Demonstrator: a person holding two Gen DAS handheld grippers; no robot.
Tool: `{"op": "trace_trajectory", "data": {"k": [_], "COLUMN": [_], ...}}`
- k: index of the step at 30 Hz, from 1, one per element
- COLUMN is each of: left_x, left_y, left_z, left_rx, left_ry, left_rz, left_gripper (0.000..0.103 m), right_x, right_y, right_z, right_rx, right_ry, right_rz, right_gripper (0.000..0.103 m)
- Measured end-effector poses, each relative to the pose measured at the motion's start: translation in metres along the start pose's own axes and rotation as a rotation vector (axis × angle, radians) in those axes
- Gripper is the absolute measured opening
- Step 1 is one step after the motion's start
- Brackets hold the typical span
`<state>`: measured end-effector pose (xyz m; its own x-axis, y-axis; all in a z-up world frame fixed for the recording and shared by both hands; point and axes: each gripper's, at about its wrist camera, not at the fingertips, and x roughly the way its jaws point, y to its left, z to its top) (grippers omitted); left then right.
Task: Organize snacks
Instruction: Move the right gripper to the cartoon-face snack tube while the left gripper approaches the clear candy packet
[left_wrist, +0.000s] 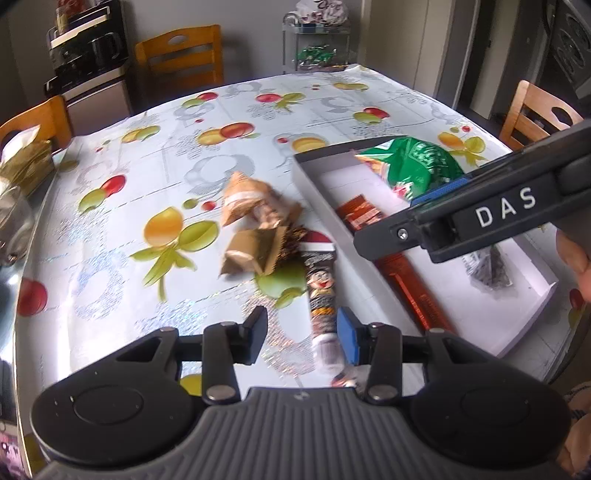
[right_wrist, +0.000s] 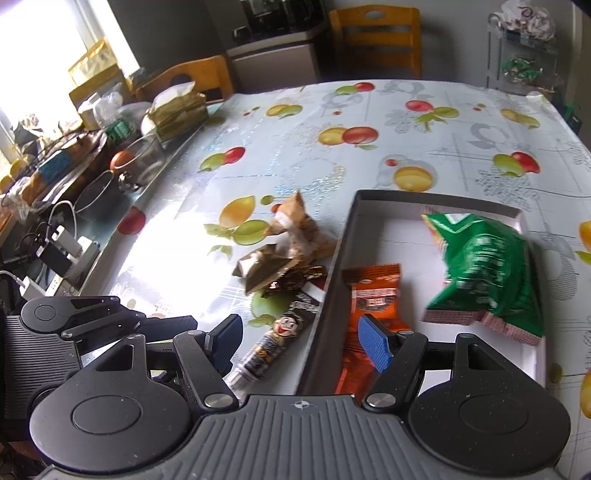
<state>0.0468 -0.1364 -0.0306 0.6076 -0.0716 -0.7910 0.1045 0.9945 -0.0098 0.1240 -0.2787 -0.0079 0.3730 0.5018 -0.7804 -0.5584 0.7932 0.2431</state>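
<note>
A white shallow box (left_wrist: 532, 306) (right_wrist: 436, 199) lies on the table and holds a green snack bag (left_wrist: 417, 166) (right_wrist: 487, 273) and orange snack packets (left_wrist: 364, 216) (right_wrist: 376, 295). Left of the box lie brown wrapped snacks (left_wrist: 255, 225) (right_wrist: 288, 240) and a long cartoon-face stick snack (left_wrist: 322, 291) (right_wrist: 273, 339). My left gripper (left_wrist: 302, 332) is open and empty, low over the stick snack's near end. My right gripper (right_wrist: 299, 339) is open and empty, straddling the box's left wall; it also shows in the left wrist view (left_wrist: 461, 214).
A fruit-print tablecloth (left_wrist: 147, 192) covers the table. Wooden chairs (left_wrist: 181, 55) (right_wrist: 376, 40) stand around it. A cluttered counter with bowls and chargers (right_wrist: 74, 184) runs along the table's left side. A wire rack (right_wrist: 524, 55) stands at the back.
</note>
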Motion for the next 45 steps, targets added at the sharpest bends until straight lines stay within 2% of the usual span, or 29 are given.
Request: {"op": "trace_trajectory", "data": {"k": [10, 20, 34, 45], "left_x": [-0.011, -0.016, -0.016, -0.006], "left_y": [0.028, 0.043, 0.051, 0.052], "left_z": [-0.018, -0.031, -0.059, -0.065], "left_rx": [-0.035, -0.039, -0.032, 0.013], "left_ry": [0.022, 0.047, 0.103, 0.135], "left_rz": [0.021, 0.006, -0.099, -0.177], "left_gripper": [0.04, 0.04, 0.04, 0.04], "right_x": [0.019, 0.037, 0.055, 0.065], "right_y": [0.025, 0.038, 0.049, 0.052], "right_z": [0.005, 0.005, -0.007, -0.011], "right_rx": [-0.004, 0.019, 0.088, 0.12], "right_ry": [0.036, 0.082, 0.123, 0.142], "right_rz": [0.038, 0.039, -0.022, -0.086], "right_gripper": [0.069, 0.069, 0.069, 0.069]}}
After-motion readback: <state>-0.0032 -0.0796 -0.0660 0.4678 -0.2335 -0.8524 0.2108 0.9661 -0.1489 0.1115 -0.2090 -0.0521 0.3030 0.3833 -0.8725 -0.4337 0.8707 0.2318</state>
